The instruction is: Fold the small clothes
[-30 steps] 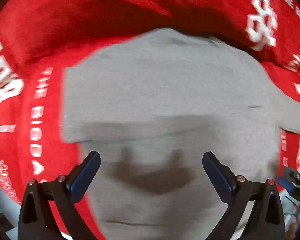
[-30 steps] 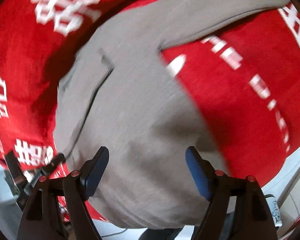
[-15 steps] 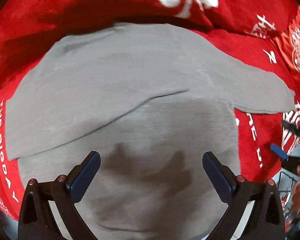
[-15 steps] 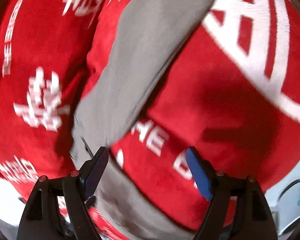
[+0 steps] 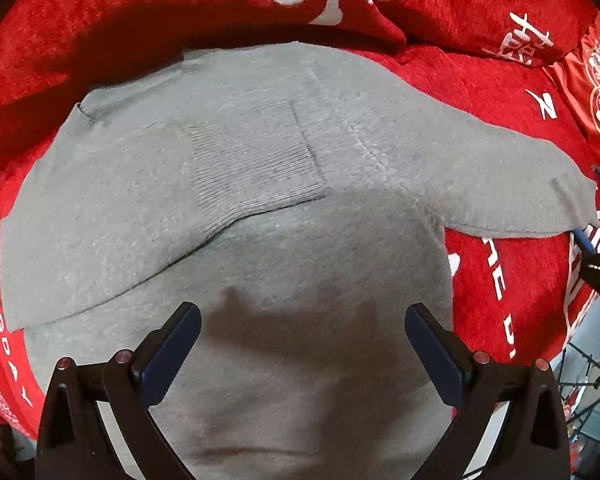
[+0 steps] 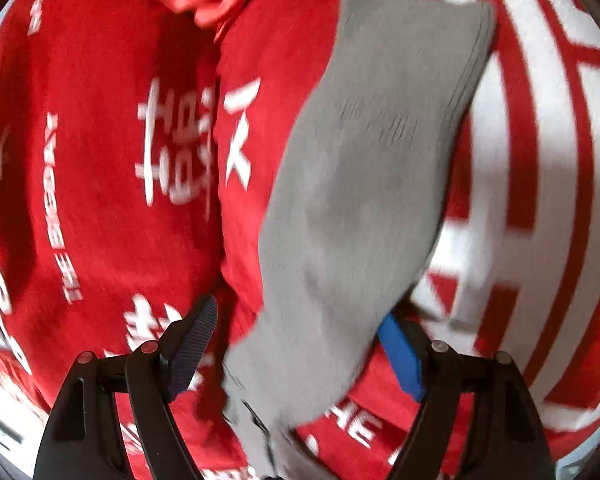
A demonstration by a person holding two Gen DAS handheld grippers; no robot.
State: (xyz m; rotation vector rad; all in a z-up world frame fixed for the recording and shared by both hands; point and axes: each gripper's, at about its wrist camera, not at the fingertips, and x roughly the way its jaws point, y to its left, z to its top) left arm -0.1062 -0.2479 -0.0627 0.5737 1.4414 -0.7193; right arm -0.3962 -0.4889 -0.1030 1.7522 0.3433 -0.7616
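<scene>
- Sweater [image 5: 284,184], grey knit: lies flat on the red blanket [image 5: 500,92], left sleeve folded across its chest, right sleeve [image 6: 364,184] stretched outward.
- Handling, as I judge it: soft, light, limp; the ribbed cuff [image 6: 416,28] offers my firmest hold.
- My left gripper [image 5: 302,344] gapes wide, empty, above the body.
- My right gripper [image 6: 296,344] straddles the sleeve, wide apart, gripping nothing.

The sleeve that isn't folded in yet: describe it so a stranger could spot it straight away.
Find the red blanket with white lettering, then the grey sweater spread flat on it. One sleeve lies folded across the chest; the other sleeve sticks out sideways onto the red cloth, ribbed cuff at its tip. It alone leaves the sweater's outline, ending by the open right gripper.
</scene>
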